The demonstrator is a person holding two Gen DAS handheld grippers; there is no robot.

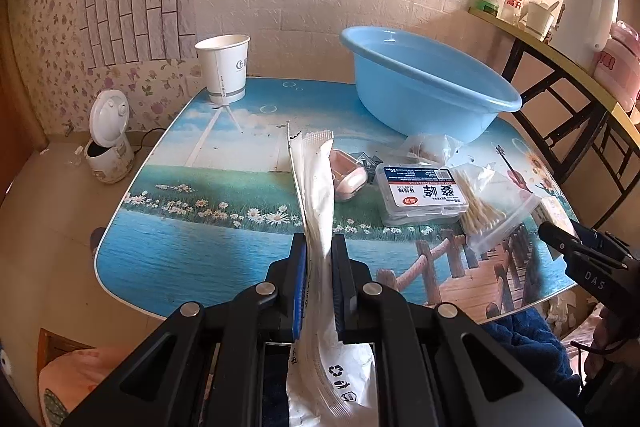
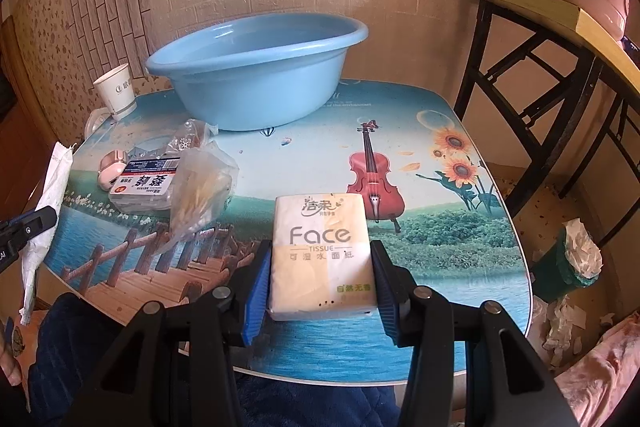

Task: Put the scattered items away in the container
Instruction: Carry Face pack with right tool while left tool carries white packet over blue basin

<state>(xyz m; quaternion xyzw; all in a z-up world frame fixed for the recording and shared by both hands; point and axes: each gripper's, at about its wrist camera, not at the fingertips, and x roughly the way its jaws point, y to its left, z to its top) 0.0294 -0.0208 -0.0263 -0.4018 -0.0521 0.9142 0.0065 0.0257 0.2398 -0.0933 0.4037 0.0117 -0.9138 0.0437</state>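
My left gripper [image 1: 319,259] is shut on a long white plastic packet [image 1: 318,187] and holds it upright above the table's near edge; the packet also shows in the right wrist view [image 2: 48,203]. My right gripper [image 2: 320,267] is closed on a "Face" tissue pack [image 2: 322,251], its pads touching both sides, at the table's front. The blue basin [image 1: 428,83] [image 2: 256,71] stands at the back of the table. A floss-pick box [image 1: 420,195] [image 2: 142,187], a bag of cotton swabs [image 1: 486,205] [image 2: 200,187], a pink case [image 1: 346,175] and a small clear bag [image 1: 430,147] lie in front of it.
A white paper cup [image 1: 224,69] [image 2: 116,95] stands at the table's back left. A side shelf [image 1: 560,59] with a kettle and pink cooker is to the right. A rice cooker [image 1: 108,143] sits on the floor at left. A bin with tissues [image 2: 576,259] is at right.
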